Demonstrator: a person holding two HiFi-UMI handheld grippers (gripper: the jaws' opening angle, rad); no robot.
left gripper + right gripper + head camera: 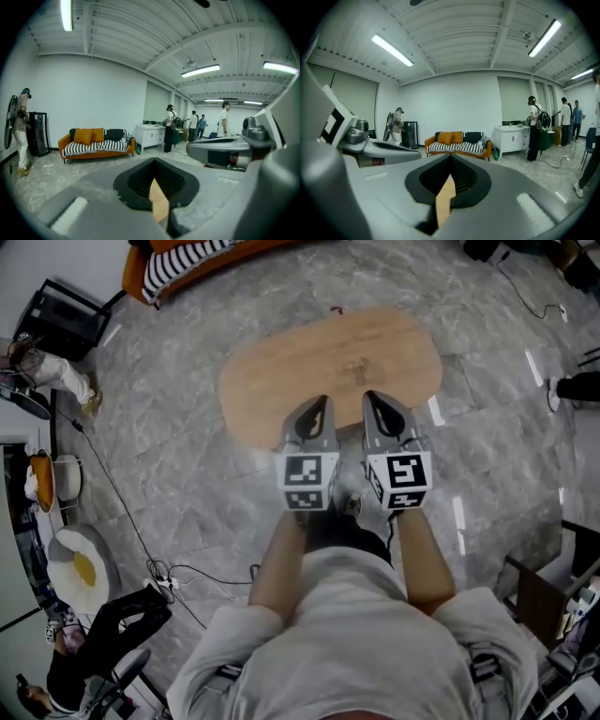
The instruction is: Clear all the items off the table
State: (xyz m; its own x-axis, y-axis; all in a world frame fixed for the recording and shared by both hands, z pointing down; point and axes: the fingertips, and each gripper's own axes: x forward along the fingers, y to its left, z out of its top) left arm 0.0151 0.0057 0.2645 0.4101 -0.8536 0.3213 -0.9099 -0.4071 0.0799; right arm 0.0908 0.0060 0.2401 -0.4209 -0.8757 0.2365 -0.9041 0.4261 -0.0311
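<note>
The oval wooden table [328,362] lies bare in the head view, with nothing resting on its top. My left gripper [314,418] and right gripper [382,413] hang side by side over the table's near edge, pointing away from me. Both are shut and hold nothing. In the left gripper view the left gripper [157,190] shows its jaws pressed together, with only a thin sliver of wood colour between them. The right gripper [447,187] looks the same in the right gripper view.
An orange sofa with striped cushions [187,263] stands beyond the table, and a black cabinet [66,320] to the far left. Cables [164,573] trail over the grey tiled floor. A white cabinet [150,133] and several people [169,126] stand farther off.
</note>
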